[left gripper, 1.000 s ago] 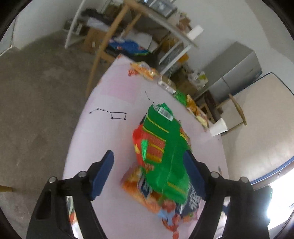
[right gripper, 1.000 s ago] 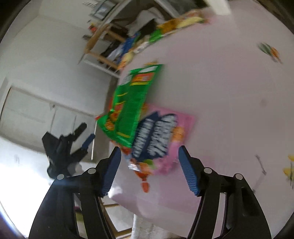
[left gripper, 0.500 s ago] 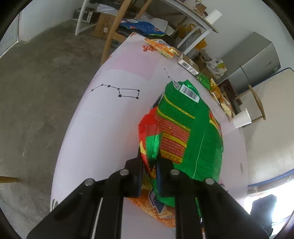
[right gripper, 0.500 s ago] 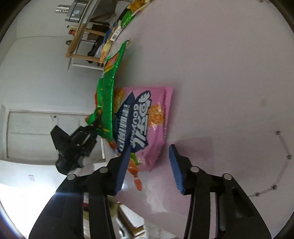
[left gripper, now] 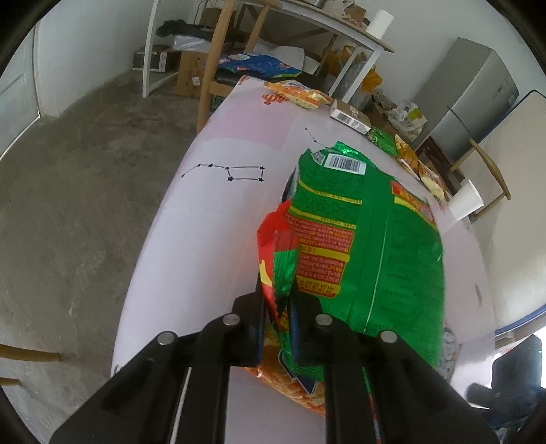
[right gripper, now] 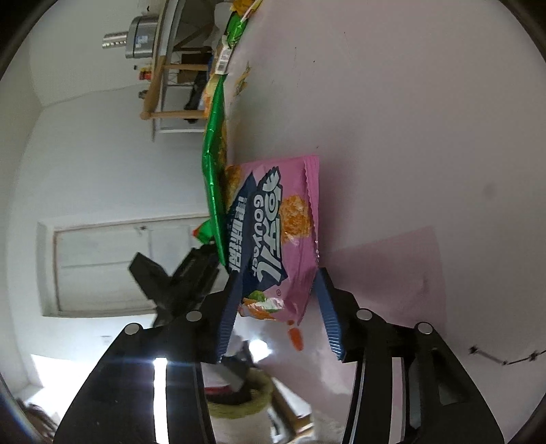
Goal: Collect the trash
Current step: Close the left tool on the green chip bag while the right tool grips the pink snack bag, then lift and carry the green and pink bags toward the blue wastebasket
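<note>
My left gripper (left gripper: 277,305) is shut on the crumpled edge of a green and red snack bag (left gripper: 361,246) and holds it up above the pale pink table (left gripper: 211,239). Under it lies a pink and orange snack bag (left gripper: 293,386). In the right wrist view the green bag (right gripper: 214,170) stands edge-on, and the pink bag (right gripper: 273,232) lies flat on the table (right gripper: 409,136). My right gripper (right gripper: 278,300) is open, its blue fingers (right gripper: 228,314) on either side of the pink bag's near end.
More wrappers (left gripper: 297,94), a small carton (left gripper: 349,116) and a white paper cup (left gripper: 465,205) lie along the table's far edge. Beyond stand a wooden chair (left gripper: 218,61), a white desk (left gripper: 327,27) and a grey cabinet (left gripper: 477,92). Concrete floor is at left.
My left gripper closed on the green bag and lifted it upright. My right gripper narrowed and moved in around the pink bag's near end.
</note>
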